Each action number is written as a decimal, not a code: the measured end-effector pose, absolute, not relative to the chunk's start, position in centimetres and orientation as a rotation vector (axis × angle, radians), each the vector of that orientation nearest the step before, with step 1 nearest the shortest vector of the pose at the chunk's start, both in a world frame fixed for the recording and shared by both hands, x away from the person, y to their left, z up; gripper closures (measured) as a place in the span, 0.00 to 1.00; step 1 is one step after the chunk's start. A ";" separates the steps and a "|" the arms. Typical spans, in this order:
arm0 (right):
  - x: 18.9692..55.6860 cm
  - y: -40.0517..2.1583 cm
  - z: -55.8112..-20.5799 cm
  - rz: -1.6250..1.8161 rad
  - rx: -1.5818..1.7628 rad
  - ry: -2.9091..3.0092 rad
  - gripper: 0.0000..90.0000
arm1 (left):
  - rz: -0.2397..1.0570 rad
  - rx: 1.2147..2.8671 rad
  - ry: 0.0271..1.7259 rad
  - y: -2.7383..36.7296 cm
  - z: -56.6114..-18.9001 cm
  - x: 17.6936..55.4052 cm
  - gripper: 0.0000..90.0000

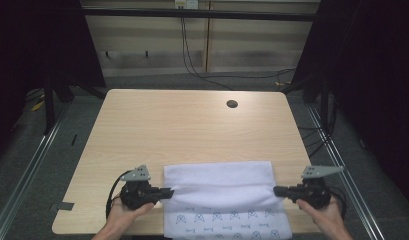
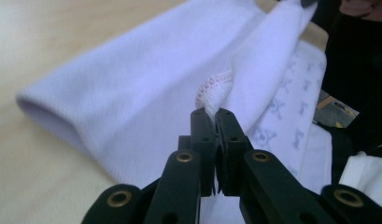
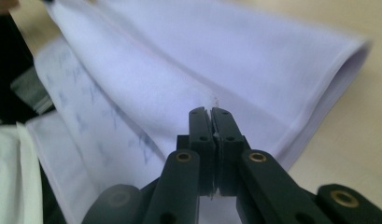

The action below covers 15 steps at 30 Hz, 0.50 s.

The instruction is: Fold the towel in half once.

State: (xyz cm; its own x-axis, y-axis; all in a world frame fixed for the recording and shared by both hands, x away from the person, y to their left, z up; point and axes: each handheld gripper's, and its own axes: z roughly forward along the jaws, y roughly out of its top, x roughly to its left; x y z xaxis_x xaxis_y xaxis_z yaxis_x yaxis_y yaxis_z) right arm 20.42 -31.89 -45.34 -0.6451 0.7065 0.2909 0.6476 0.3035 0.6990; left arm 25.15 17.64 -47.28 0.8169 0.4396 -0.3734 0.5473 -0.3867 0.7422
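Right now a white cloth is seen lying at the near edge of a light wooden table, folded over w/ its far part doubled back and its near part hanging off the table's front edge, where a small blue printed pattern is shown. The cloth is gripped at both ends: the left gripper is held at the cloth's left side, the right gripper at its right side, approx. level w/ each other, jaws pointing inward toward one another. Each gripper is held in a hand, left hand and right hand, coming in from the bottom edge. From the left gripper view, the black jaws are pressed together and a stitched hem corner of the cloth is pinched between the tips; the fabric is stretched away from that corner toward the upper right, and the folded roll is seen lying on the table to the left. From the right gripper view, the jaws are likewise pressed together on the cloth's edge, w/ the layered fold fanned out to the right. A dark round hole is visible in the tabletop at the far right, well apart from the cloth.
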 end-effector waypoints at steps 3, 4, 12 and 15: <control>19.7 -31.5 -47.5 1.188 1.331 2.534 0.98 | -0.209 2.100 0.750 17.1 -48.7 24.6 0.98; 19.7 -31.7 -48.1 1.194 1.356 2.535 0.98 | -0.197 2.123 0.743 16.7 -49.0 24.5 0.98; 21.3 -31.5 -49.2 1.101 1.386 2.549 0.98 | -0.153 2.177 0.742 15.9 -50.0 26.6 0.98; 21.7 -31.4 -49.2 1.105 1.395 2.540 0.98 | -0.135 2.174 0.739 15.9 -50.1 27.1 0.98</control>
State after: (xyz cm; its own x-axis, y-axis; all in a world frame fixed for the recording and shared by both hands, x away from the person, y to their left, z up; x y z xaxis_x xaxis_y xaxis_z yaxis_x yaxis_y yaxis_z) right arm 21.72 -31.39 -49.23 -0.5947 0.7506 0.2879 0.7223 0.3417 0.6012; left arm 27.10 15.92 -50.07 0.8221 0.4623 -0.3323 0.5501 -0.4943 0.6731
